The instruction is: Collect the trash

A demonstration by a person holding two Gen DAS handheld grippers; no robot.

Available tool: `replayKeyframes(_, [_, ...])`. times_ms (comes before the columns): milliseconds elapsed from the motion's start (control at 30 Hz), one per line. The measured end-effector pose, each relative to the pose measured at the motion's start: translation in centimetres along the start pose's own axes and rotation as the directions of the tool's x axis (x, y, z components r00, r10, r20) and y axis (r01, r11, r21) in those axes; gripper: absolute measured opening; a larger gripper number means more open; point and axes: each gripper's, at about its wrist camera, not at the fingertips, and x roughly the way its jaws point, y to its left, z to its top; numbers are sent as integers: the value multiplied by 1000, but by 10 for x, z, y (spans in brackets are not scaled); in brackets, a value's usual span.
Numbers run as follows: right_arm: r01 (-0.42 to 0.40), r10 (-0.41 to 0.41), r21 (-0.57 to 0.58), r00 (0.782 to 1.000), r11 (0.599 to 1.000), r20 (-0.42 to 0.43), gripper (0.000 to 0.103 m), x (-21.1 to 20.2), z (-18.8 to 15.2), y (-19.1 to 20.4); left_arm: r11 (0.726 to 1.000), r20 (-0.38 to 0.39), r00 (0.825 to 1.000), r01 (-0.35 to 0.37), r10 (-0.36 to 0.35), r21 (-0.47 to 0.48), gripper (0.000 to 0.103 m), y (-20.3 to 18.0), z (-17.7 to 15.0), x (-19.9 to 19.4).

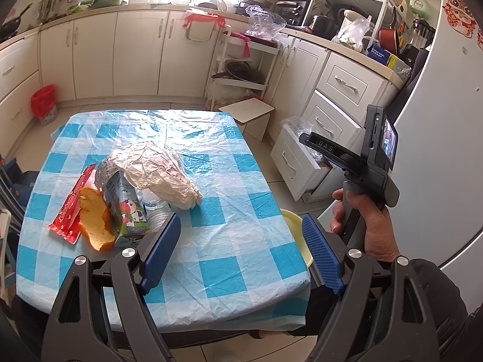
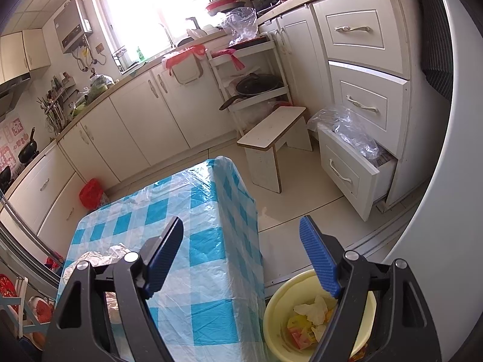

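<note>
On the blue-checked table [image 1: 235, 241] a trash pile sits at the left: a crumpled white bag [image 1: 163, 172], a milk carton [image 1: 126, 208], a piece of bread [image 1: 95, 220], a red wrapper [image 1: 71, 205] and a clear plastic bottle [image 1: 157, 208]. My left gripper [image 1: 241, 256] is open and empty above the table, just right of the pile. My right gripper [image 2: 244, 259] is open and empty, held over the table's right edge above a yellow bin [image 2: 277, 316] holding wrappers and tissue. The right gripper's body [image 1: 362, 166] shows in the left wrist view.
A white stool [image 2: 271, 138] stands beyond the table. An open drawer [image 2: 356, 166] with plastic bags juts out at the right. A red-lined bin [image 1: 43, 102] stands by the far cabinets. A fridge [image 1: 437, 150] is at the right. A rack [image 2: 253, 90] holds pans.
</note>
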Motion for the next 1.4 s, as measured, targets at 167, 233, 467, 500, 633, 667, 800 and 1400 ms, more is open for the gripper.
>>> replayKeyframes(167, [-1, 1, -8, 1000, 1000, -2, 76, 2, 1, 0, 1000, -5, 1000, -10, 10, -9, 79, 4, -2, -1])
replayKeyframes(233, [-1, 1, -8, 1000, 1000, -1, 76, 1, 1, 0, 1000, -6, 1000, -14, 14, -10, 79, 5, -3, -1])
replayKeyframes(467, [-2, 2, -12, 1000, 1000, -1, 76, 2, 1, -1, 999, -16, 999, -30, 30, -24, 79, 14, -9, -2])
replayKeyframes(500, [-3, 3, -12, 1000, 1000, -1, 76, 2, 2, -1, 999, -17, 999, -33, 33, -26, 79, 16, -11, -3])
replayKeyframes(633, [-3, 3, -12, 1000, 1000, 0, 76, 3, 2, -1, 998, -23, 998, -52, 51, -34, 79, 27, -18, -7])
replayKeyframes(667, [-4, 4, -13, 1000, 1000, -1, 76, 3, 2, -1, 998, -25, 998, -56, 55, -39, 79, 30, -20, -7])
replayKeyframes(800, [-2, 2, -18, 1000, 1000, -2, 76, 2, 3, -2, 995, -41, 996, -83, 80, -62, 79, 47, -29, -11])
replayKeyframes(1400, [-2, 2, -44, 1000, 999, 11, 76, -4, 0, 7, 935, -65, 963, -268, 260, -233, 79, 158, -80, -63])
